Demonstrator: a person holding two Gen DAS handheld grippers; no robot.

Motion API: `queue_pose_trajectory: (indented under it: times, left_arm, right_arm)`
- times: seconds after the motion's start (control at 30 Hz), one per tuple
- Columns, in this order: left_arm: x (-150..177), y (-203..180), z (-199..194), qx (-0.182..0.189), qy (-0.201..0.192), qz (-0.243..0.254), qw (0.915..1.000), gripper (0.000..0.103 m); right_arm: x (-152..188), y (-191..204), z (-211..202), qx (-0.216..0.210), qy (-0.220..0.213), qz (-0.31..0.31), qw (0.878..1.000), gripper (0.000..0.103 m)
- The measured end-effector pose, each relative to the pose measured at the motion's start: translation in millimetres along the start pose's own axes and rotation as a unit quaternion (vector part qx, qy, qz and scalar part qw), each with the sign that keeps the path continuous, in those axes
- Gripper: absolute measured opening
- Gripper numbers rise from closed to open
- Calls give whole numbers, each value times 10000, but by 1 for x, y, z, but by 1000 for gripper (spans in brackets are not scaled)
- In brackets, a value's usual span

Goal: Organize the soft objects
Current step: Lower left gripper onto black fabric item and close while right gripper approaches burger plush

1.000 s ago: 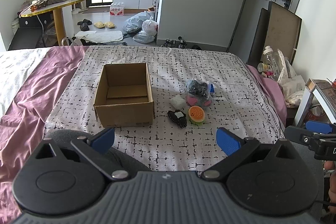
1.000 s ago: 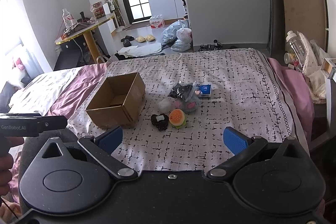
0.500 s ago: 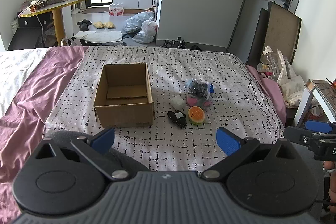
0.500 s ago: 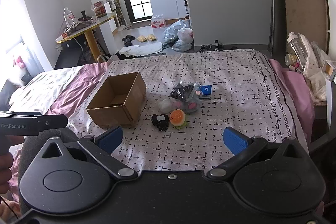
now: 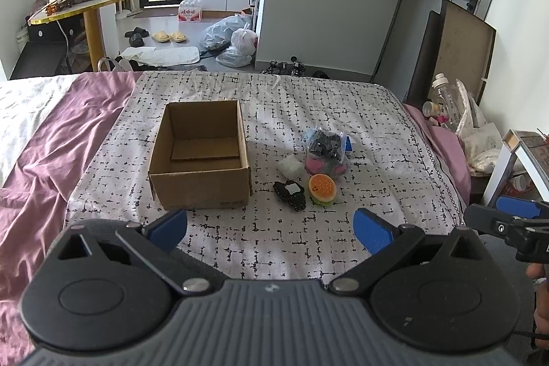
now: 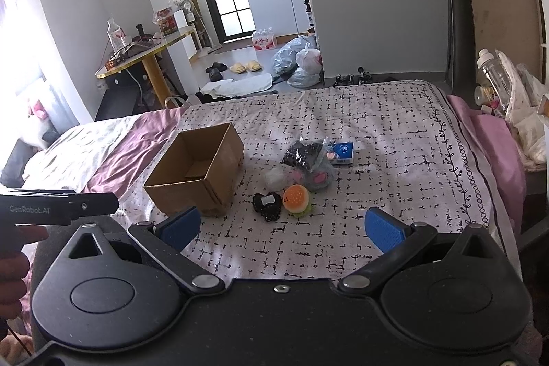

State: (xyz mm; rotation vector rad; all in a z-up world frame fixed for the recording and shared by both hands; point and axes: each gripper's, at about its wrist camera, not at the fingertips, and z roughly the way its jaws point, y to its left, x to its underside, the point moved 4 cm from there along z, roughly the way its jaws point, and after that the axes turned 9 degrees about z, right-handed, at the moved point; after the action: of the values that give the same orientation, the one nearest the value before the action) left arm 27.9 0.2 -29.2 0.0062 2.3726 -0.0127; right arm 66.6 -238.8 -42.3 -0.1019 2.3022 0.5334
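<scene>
An open, empty cardboard box [image 5: 200,156] [image 6: 197,172] stands on the patterned bedspread [image 5: 267,239]. To its right lies a cluster of soft items: an orange burger-shaped plush [image 5: 322,188] [image 6: 296,198], a black knitted piece with a white label [image 5: 290,194] [image 6: 267,205], a white soft lump [image 5: 290,165] [image 6: 274,175], a clear bag of dark and pink things [image 5: 324,148] [image 6: 308,165], and a blue-white packet [image 6: 341,150]. My left gripper [image 5: 271,227] is open, empty, near the bed's front edge. My right gripper [image 6: 283,228] is open and empty too.
A purple sheet [image 5: 65,139] covers the bed's left side. Beyond the bed are plastic bags [image 5: 233,40], slippers [image 5: 168,36] and a round table [image 5: 92,0]. Bottles and bags [image 5: 459,112] crowd the right side. A board [image 5: 459,57] leans against the wall.
Both views have shifted only slightly; the box and the soft items lie where they were. Both grippers stay open.
</scene>
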Motion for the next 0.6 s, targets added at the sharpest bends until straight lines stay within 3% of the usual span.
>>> queue_pose_trajectory:
  times: [0.6]
  left_arm:
    - [-12,-4,55,118,1,-318,9994,100]
  right_arm:
    - [0,-30,49,-217,289,413,9985,92]
